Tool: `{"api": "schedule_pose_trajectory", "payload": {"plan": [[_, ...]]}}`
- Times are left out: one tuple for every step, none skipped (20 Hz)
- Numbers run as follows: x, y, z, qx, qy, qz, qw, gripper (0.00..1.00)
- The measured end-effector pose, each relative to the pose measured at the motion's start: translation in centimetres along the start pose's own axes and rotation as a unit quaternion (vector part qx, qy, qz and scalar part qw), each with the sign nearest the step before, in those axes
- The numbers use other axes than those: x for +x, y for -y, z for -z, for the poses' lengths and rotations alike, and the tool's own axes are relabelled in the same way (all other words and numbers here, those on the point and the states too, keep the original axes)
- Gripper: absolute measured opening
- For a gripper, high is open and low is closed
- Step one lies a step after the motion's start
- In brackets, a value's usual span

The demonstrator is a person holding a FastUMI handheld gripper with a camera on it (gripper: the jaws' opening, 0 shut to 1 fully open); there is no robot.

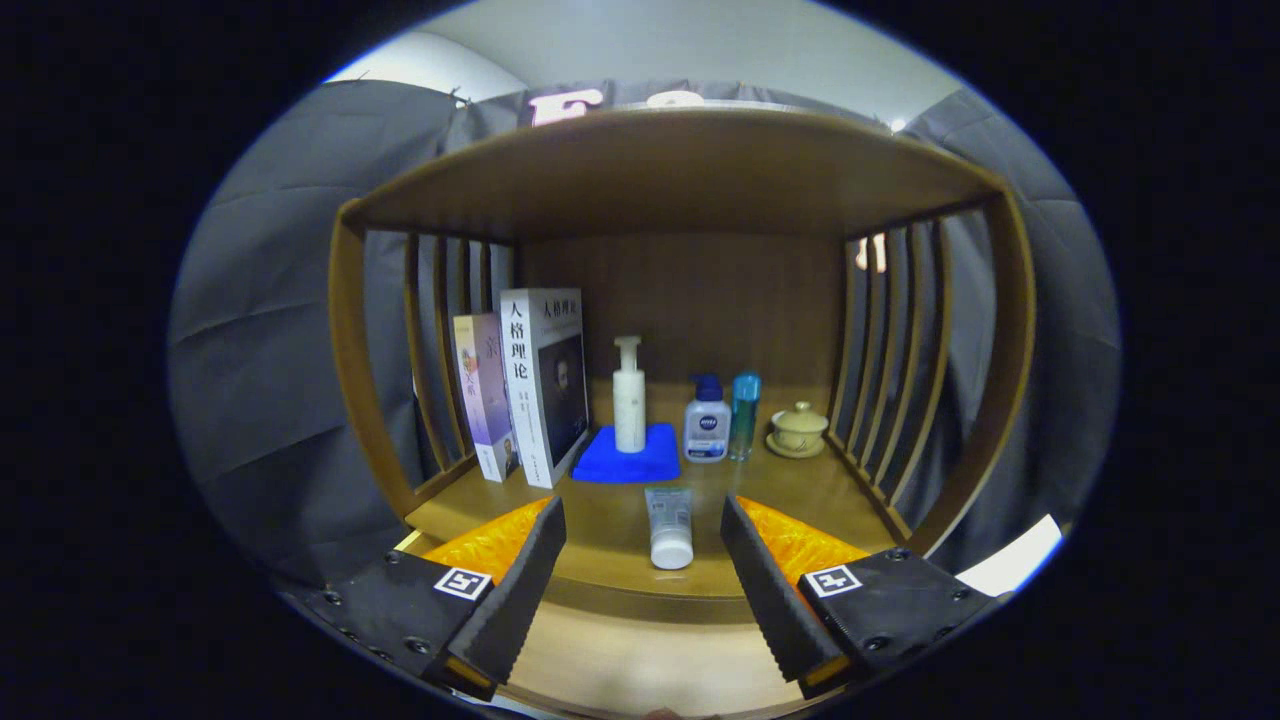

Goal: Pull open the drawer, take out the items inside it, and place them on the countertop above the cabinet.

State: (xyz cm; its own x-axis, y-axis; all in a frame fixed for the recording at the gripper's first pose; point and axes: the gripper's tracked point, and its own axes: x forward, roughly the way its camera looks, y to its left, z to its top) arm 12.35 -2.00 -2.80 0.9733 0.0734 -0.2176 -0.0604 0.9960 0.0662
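Observation:
My gripper is open, its fingers spread wide above the front edge of the wooden countertop. A small white tube with a white cap lies flat on the countertop between the fingers, cap toward me, touched by neither finger. The countertop sits inside a wooden shelf unit with slatted sides and a top board. Below the countertop's front edge a pale wooden surface shows; I cannot tell whether it is the drawer.
Beyond the tube, at the back of the countertop: two upright books, a white pump bottle on a blue cloth, a white bottle with a blue cap, a teal bottle, a lidded cup on a saucer.

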Motion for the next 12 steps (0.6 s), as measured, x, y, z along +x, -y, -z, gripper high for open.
{"api": "schedule_pose_trajectory", "payload": {"plan": [[-1.1, -0.1, -0.1, -0.006, 0.020, 0.005, 1.000, 0.98], [-2.1, -0.3, -0.1, -0.010, 0.040, 0.010, 0.999, 0.98], [-3.2, -0.5, -0.1, -0.013, 0.059, 0.012, 0.998, 0.98], [-4.3, -0.8, 0.1, -0.014, 0.077, 0.014, 0.997, 0.98], [-5.5, -1.1, 0.4, -0.012, 0.094, 0.015, 0.995, 0.98], [-6.6, -1.3, 0.8, -0.011, 0.111, 0.016, 0.994, 0.98], [-7.7, -1.6, 1.2, -0.008, 0.124, 0.019, 0.992, 0.98], [-8.3, -1.6, 1.8, -0.005, 0.131, 0.023, 0.991, 0.98], [-9.3, -1.8, 2.4, -0.003, 0.140, 0.025, 0.990, 0.98], [-10.2, -2.2, 2.9, -0.004, 0.149, 0.024, 0.988, 0.98], [-11.0, -2.5, 3.6, -0.006, 0.154, 0.026, 0.988, 0.98], [-11.5, -2.6, 4.5, -0.007, 0.154, 0.027, 0.988, 0.98]]}}
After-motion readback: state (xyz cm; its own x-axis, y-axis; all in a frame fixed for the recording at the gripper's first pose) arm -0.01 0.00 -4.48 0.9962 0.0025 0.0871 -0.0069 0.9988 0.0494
